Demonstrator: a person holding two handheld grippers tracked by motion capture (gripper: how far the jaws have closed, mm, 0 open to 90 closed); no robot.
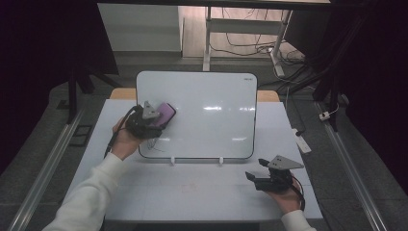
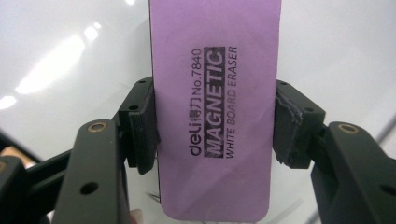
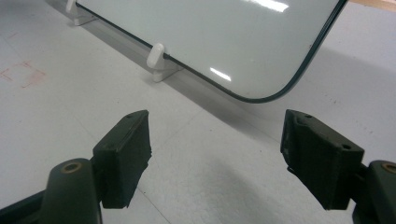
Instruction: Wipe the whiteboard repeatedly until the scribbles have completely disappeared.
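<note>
Black pads (image 2: 142, 135) of the left gripper (image 2: 212, 128) pinch the purple eraser (image 2: 215, 107) by its long sides, so its flat face can rub the board (image 1: 207, 115). It sits at the board's left part, above some thin marks (image 1: 153, 143), probably to wipe them. The right gripper (image 1: 262, 174) waits by the board's near right corner, pads spread and holding nothing.

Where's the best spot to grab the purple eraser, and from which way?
Grab the purple whiteboard eraser across its two long, straight edges near the middle, coming at its flat printed back. It's a slim block lying flat against the whiteboard, so only those sides stick out. The left gripper holds it that way.
</note>
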